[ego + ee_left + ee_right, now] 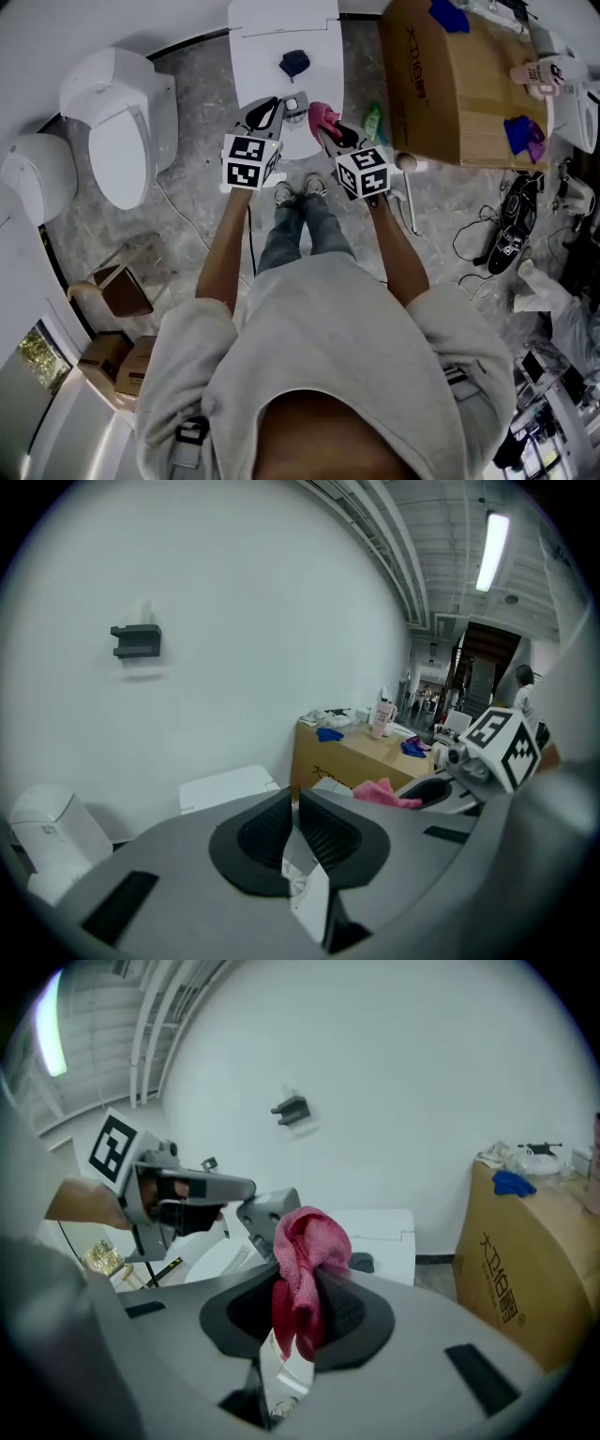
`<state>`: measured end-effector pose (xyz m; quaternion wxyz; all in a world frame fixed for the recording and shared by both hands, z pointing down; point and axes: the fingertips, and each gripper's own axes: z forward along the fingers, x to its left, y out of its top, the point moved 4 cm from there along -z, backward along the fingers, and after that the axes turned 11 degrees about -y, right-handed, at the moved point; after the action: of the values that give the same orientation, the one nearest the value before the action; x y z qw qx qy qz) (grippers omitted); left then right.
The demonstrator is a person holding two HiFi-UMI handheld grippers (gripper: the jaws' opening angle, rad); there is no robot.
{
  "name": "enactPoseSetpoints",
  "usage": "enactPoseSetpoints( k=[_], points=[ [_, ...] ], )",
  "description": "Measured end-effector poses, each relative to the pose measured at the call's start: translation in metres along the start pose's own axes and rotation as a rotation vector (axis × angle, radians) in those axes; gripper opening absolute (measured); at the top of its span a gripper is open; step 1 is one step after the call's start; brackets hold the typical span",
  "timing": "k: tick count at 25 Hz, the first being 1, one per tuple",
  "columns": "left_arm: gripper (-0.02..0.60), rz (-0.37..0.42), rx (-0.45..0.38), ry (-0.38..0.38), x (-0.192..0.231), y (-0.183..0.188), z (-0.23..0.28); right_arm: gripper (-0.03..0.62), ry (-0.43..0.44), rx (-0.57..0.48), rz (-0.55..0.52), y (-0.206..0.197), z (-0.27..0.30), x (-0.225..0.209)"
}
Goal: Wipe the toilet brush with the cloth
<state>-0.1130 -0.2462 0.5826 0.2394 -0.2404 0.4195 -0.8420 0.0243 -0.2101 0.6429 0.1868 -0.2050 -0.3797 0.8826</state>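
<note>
Where the cloth (305, 1265) sits: clamped in the right gripper (330, 134), held in the air above the near edge of a white counter (281, 28).
Cloth look: pink and bunched; a rounded fold stands above the fingers and a loose end hangs down between them.
Right fingers: closed on the cloth.
Left gripper (294, 810): fingers drawn together, nothing between them.
Gripper pose: side by side, near each other but apart, both pointing forward toward the counter; in the right gripper view the left one's tip shows just beside the cloth.
Arms: left arm (223, 248) and right arm (398, 246) bare below grey sleeves, stretched forward, roughly parallel.
On the counter: a small dark object (294, 64) beyond the grippers; what it is cannot be told.
Surroundings: a white toilet (122, 131) to the left, a cardboard box (450, 84) to the right, grey marbled floor (192, 216) below.
</note>
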Motion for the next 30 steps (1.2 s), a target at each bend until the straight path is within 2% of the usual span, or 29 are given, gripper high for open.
enactPoseSetpoints(
  k=[5, 9, 14, 20, 30],
  points=[
    [0.023, -0.001, 0.007, 0.003, 0.001, 0.001, 0.002, 0.1, 0.048, -0.099, -0.029, 0.023, -0.035, 0.023],
    [0.023, 0.009, 0.024, -0.01, 0.002, 0.001, 0.002, 0.1, 0.092, -0.104, -0.091, 0.018, -0.049, 0.049],
    [0.023, 0.016, 0.029, -0.019, 0.001, 0.001, 0.002, 0.1, 0.089, -0.112, -0.122, 0.026, -0.036, 0.06],
    [0.023, 0.035, 0.038, -0.02, -0.001, -0.001, 0.003, 0.1, 0.066, -0.06, -0.118, 0.02, -0.007, 0.053],
    [0.023, 0.018, 0.026, -0.012, 0.007, 0.002, 0.002, 0.101, 0.064, 0.026, -0.089, 0.004, 0.026, 0.049]
  ],
)
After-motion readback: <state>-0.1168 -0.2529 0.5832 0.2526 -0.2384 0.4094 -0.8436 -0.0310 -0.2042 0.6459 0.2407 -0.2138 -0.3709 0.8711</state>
